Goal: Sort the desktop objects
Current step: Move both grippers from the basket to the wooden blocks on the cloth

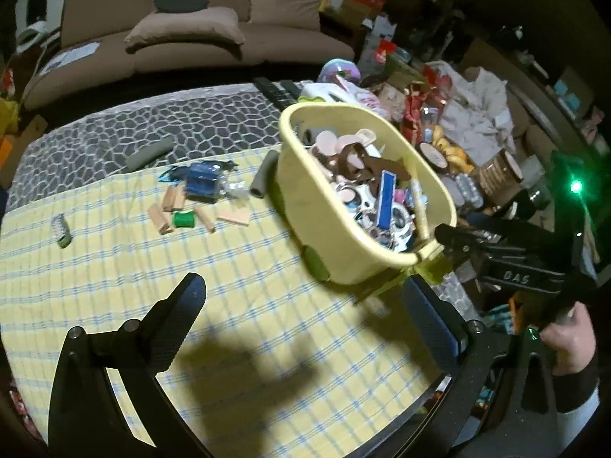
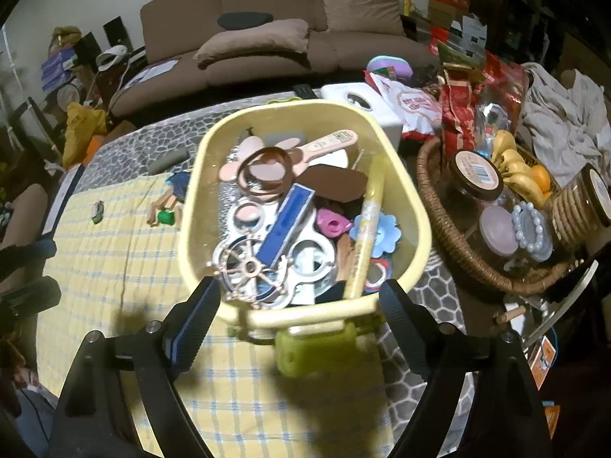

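A yellow basket (image 1: pixel 305 175) full of small objects stands on the yellow checked cloth (image 1: pixel 114 286); it also shows in the right wrist view (image 2: pixel 416 206). My right gripper (image 2: pixel 299 324) is open, its fingers either side of the basket's near rim and green handle clip (image 2: pixel 317 349). It shows in the left wrist view as a black tool (image 1: pixel 496 255) at the basket's right end. My left gripper (image 1: pixel 305 316) is open and empty above the cloth, left of the basket. Loose wooden blocks (image 1: pixel 168 213), a green spool (image 1: pixel 184 219) and a blue box (image 1: pixel 203 183) lie on the cloth.
Two grey rolls (image 1: pixel 263 175) (image 1: pixel 149 153) lie near the basket. A wicker basket (image 2: pixel 439 213) with jars and bananas stands right of the yellow one. A white box (image 2: pixel 355 99), bags and clutter are behind. A brown sofa (image 2: pixel 267 30) is beyond the table.
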The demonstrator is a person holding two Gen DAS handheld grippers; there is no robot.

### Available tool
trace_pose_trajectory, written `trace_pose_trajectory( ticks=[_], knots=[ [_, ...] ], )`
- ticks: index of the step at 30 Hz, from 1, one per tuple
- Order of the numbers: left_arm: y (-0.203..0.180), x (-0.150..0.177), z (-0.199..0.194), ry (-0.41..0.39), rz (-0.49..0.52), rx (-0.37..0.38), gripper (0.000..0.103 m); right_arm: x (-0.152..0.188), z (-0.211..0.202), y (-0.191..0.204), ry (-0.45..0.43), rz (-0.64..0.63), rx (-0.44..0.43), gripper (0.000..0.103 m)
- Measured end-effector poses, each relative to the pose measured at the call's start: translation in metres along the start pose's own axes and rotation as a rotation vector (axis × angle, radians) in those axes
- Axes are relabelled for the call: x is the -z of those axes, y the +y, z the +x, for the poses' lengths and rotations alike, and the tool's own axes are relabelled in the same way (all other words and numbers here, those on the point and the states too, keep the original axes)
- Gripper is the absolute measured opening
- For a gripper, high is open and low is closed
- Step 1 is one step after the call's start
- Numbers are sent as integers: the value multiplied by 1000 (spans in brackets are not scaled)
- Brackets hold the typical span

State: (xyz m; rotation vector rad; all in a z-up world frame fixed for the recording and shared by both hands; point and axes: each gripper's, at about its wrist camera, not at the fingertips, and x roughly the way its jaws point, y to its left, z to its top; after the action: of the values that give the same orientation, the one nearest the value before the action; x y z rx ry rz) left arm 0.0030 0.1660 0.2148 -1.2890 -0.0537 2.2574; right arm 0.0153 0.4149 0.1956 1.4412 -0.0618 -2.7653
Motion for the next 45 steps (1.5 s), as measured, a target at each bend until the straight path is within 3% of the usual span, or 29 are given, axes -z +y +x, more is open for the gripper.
trace_pose_trajectory(
  ticks=[6,11,21,28,33,45],
  knots=[
    [13,16,-32,-38,-22,-69,103,4,-18,27,-27,-26,-23,88],
    [28,26,-65,-78,-53,-120,103,6,-41,53,-72,-50,-49,102],
    [44,33,-112,-147,-73,-136,103,4,-72,105,-109,-128,-40,103],
    [66,41,-133,-181,-85,-165,103,-7,-64,136,-101,-155,-52,103],
    [92,44,-119,-157,-90,-231,103,-18,-33,153,-77,-143,-105,103],
    [162,41,-25,-95,-207,-242,103,-38,77,165,-26,-102,-179,103]
  ],
)
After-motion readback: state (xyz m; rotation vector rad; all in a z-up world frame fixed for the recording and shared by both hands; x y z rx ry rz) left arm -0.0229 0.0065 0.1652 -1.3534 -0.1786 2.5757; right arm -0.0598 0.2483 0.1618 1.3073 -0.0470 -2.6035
